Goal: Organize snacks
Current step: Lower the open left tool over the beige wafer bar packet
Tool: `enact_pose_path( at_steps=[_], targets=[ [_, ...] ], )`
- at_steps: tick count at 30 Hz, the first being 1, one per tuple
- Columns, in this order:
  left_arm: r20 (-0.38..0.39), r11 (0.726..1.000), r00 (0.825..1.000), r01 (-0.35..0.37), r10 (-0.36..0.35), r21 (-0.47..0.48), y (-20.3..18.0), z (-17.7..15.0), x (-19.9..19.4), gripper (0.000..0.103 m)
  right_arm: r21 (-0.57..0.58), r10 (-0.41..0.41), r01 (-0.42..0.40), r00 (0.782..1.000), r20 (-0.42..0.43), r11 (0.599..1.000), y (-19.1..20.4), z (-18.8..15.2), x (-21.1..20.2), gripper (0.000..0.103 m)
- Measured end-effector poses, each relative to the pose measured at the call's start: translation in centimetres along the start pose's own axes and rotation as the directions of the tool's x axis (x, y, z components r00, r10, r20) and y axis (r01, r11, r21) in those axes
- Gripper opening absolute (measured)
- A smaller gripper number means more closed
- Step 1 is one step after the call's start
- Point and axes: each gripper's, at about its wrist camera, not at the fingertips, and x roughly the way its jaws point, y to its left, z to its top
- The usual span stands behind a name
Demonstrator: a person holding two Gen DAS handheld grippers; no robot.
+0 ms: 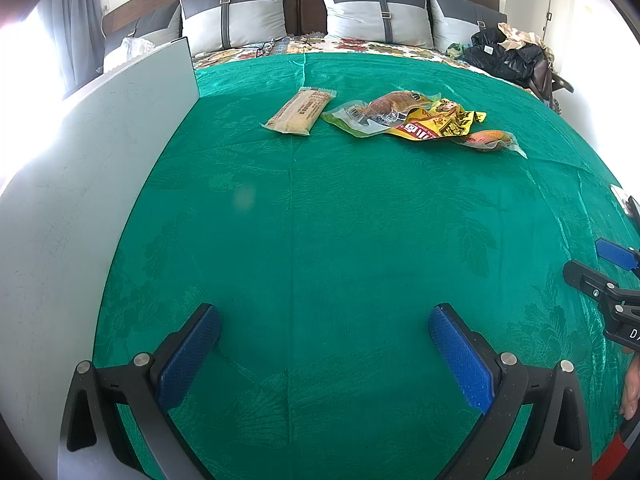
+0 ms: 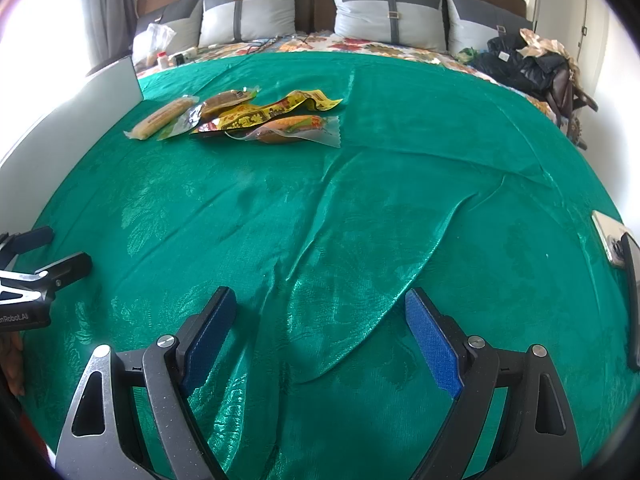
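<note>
Green cloth [image 1: 320, 220]; yellow snack packet [image 1: 440, 124] bears unreadable red-black print.

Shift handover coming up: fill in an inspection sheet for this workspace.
Surface: green cloth, creased on its right part in the right wrist view.
Job's things: beige snack pack, clear-wrapped snack, yellow packet, orange snack, clustered at the far side.
Clutter: phone-like item at the right edge.
Grippers: left gripper and right gripper open, empty.
Cables: thin cord on the bed.
Surroundings: white board, pillows, dark clothes.
</note>
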Motion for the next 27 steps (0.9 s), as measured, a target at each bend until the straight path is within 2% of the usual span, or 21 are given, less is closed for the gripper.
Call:
enact_pose_path(
  at_steps=[5,7,8,10,13,16,18,22,23,24,25,26,27],
  targets=[
    [-0.008,1.000,1.000,0.006,-0.006,0.004,0.0,0.3,0.3,0.103,0.000,0.000,0.000,1.000,0.000,1.000,0.0,0.0,0.0,0.089],
    [-0.079,0.998,0.996,0.043,-0.039,0.054,-0.1,1.3,0.7,0.103,0.000,0.000,0.000,1.000,0.000,1.000,0.0,0.0,0.0,0.089],
    [-0.137,0.994,0.989,0.069,-0.057,0.088,-0.1,2.4,1.3,0.103,0.000,0.000,0.000,1.000,0.000,1.000,0.0,0.0,0.0,0.089],
    [-0.168,0.993,0.984,0.076,-0.060,0.092,0.3,4.7,1.9,0.102,0.000,0.001,-0.001,1.000,-0.001,1.000,0.0,0.0,0.0,0.089],
    [-0.114,0.998,0.992,0.058,-0.055,0.025,1.7,9.4,2.4,0.102,-0.001,0.000,0.000,1.000,-0.001,1.000,0.0,0.0,0.0,0.089],
    [-0.098,0.994,0.993,0.050,-0.059,-0.095,3.9,13.9,4.5,0.101,-0.001,0.001,-0.001,1.000,-0.001,1.000,0.0,0.0,0.0,0.089],
    [-0.101,0.989,0.993,0.047,-0.061,-0.143,4.8,15.9,6.4,0.097,0.000,0.001,-0.001,1.000,-0.002,1.000,0.0,0.0,0.0,0.089],
    [-0.182,0.998,0.983,0.017,-0.029,-0.064,4.2,17.8,10.2,0.088,-0.001,0.001,-0.001,1.000,-0.002,1.000,0.0,0.0,0.0,0.089],
    [-0.192,0.999,0.981,0.025,-0.032,-0.034,3.8,17.9,10.8,0.084,-0.001,0.001,-0.001,1.000,-0.002,1.000,0.0,0.0,0.0,0.089],
    [-0.195,0.999,0.980,0.037,-0.038,-0.008,3.5,17.9,11.1,0.071,-0.001,0.001,-0.001,1.000,-0.002,1.000,0.0,0.0,0.0,0.089],
    [-0.189,0.999,0.981,0.051,-0.047,0.016,3.2,17.8,11.2,0.063,-0.001,0.001,-0.001,1.000,-0.002,1.000,0.0,0.0,0.0,0.089],
    [-0.157,0.998,0.986,0.058,-0.052,0.030,3.1,17.7,10.8,0.040,-0.001,0.001,-0.001,1.000,-0.002,1.000,0.0,0.0,0.0,0.089],
    [-0.156,0.998,0.986,0.063,-0.058,0.027,3.2,17.5,10.7,0.025,0.000,0.001,-0.001,1.000,-0.002,1.000,0.0,0.0,0.0,0.089]
  ],
)
